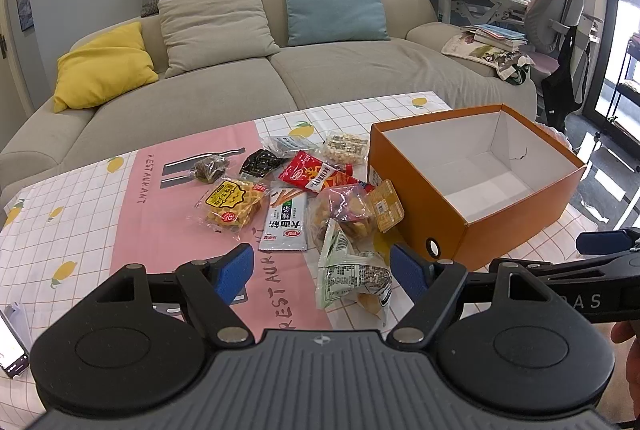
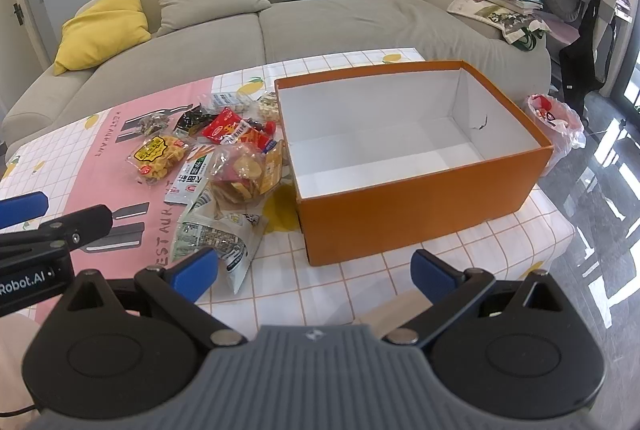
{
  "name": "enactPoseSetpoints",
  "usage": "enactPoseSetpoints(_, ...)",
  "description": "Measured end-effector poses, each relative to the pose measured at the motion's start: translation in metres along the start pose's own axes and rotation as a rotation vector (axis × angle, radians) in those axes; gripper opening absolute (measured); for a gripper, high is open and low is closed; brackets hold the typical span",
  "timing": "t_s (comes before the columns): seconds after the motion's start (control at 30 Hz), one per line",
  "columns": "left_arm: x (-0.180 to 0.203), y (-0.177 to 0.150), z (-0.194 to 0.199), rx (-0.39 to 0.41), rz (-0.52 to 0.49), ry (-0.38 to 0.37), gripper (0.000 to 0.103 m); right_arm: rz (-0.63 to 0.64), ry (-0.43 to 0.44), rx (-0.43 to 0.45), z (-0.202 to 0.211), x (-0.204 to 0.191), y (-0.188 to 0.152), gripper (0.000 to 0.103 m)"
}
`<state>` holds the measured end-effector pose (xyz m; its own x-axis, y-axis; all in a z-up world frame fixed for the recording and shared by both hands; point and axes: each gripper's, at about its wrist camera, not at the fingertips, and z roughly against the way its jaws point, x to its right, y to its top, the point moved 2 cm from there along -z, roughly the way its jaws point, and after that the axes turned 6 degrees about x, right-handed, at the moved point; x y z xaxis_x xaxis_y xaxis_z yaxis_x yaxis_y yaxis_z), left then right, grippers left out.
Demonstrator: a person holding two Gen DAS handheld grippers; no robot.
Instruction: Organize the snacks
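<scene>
Our left gripper (image 1: pixel 322 270) has its fingers (image 1: pixel 236 268) spread wide with nothing between them, hovering just short of the green-and-white packet (image 1: pixel 352 276), probably first pick since it lies nearest. Our right gripper (image 2: pixel 314 270) is equally wide and empty, lined up on the orange box (image 2: pixel 420 206), which is open and bare inside, ready to receive. At eleven o'clock from it the snack pile (image 2: pixel 208 154) sprawls over the tabletop (image 2: pixel 480 242), packets overlapping, one leaning on the box wall. Sofa (image 1: pixel 248 86) behind.
</scene>
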<state>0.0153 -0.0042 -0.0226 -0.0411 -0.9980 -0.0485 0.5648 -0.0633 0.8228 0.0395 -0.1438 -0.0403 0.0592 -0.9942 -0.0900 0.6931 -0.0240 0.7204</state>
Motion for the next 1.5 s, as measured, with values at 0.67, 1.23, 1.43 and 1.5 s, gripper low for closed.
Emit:
enactPoseSetpoints(0.67,-0.024,0.001,-0.006,-0.016,0.091,-0.026,0.082,0.064,0.010,0.107,-0.001,-0.011,-0.002,0.100)
enactPoseSetpoints(1.23,-0.078,-0.024,-0.065,-0.161,0.253,-0.066,0.073,0.309,0.181,0.077,-0.077,-0.076,0.007,0.051)
enactPoseSetpoints(1.43,-0.070,-0.026,-0.088,-0.226,0.266,-0.176,0.073,0.379,0.162,0.065,-0.103,-0.084,0.011,0.030)
enactPoseSetpoints(1.5,-0.064,-0.028,-0.096,-0.249,0.270,-0.190,0.073,0.412,0.153,0.056,-0.109,-0.082,0.013,0.024)
